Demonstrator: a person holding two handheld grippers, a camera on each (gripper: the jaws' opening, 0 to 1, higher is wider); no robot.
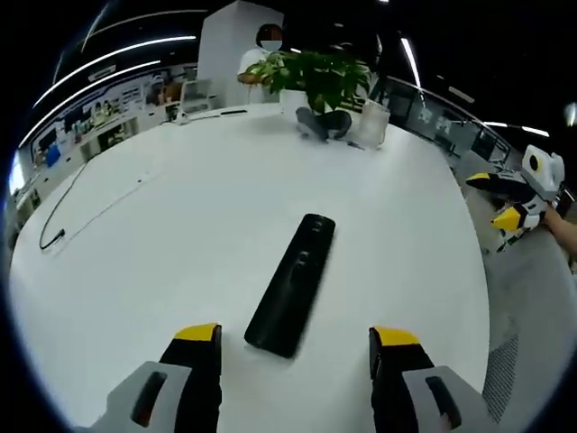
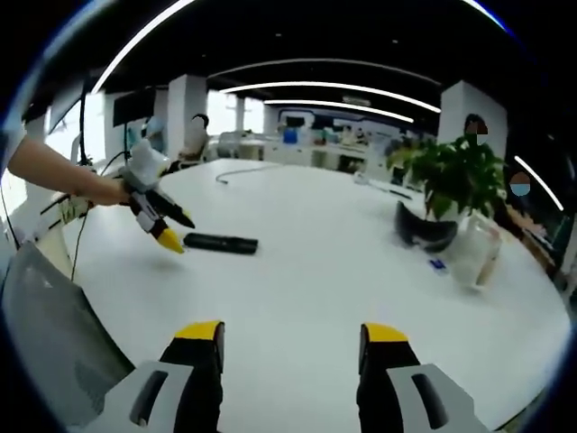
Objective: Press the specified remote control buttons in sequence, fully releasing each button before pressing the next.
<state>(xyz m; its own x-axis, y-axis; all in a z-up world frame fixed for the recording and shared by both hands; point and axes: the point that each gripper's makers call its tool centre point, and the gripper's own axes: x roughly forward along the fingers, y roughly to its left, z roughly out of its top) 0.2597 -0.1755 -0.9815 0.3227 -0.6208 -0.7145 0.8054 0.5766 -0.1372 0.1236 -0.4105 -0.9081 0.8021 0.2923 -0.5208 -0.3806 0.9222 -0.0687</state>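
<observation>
Spread wide and empty, left gripper fingers just short of remote's near end, flat on white desk; right gripper likewise released, well apart; approach step, first press apparently pending, needing descent onto a button.

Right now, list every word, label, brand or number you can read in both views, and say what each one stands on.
No text can be read in either view.
Remote control: raised buttons show on its top, but no marks on them can be made out.
Small blue tag on the table near the plant pot: too small to read.
Background wall displays: blurred, unreadable.
Left gripper and right gripper: no lettering visible.
</observation>
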